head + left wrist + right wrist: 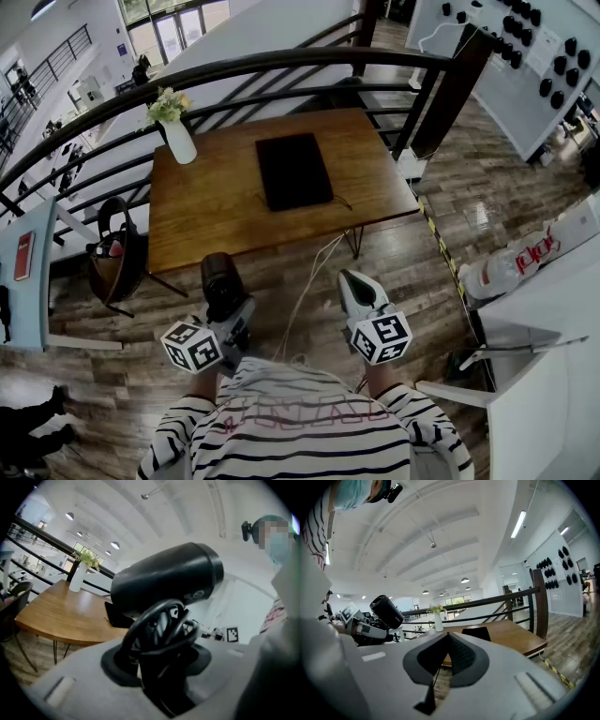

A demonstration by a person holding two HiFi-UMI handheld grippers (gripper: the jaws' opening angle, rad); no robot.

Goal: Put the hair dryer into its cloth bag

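The hair dryer (223,279) is clamped by its handle in the left gripper (231,314), off the table, at about 7 o'clock from the black cloth bag (293,170), which lies flat on the wooden table (202,216). The right gripper (354,284), at 3 o'clock of the dryer, is closed on nothing. Best to carry the dryer over level and have the right jaws lift the bag's opening first

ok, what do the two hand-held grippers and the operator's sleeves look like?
Both the left hand-held gripper and the right hand-held gripper have pale grey bodies with dark pads, ribbed on the right. Each carries a white cube with black square markers. The sleeves are black-and-white striped.
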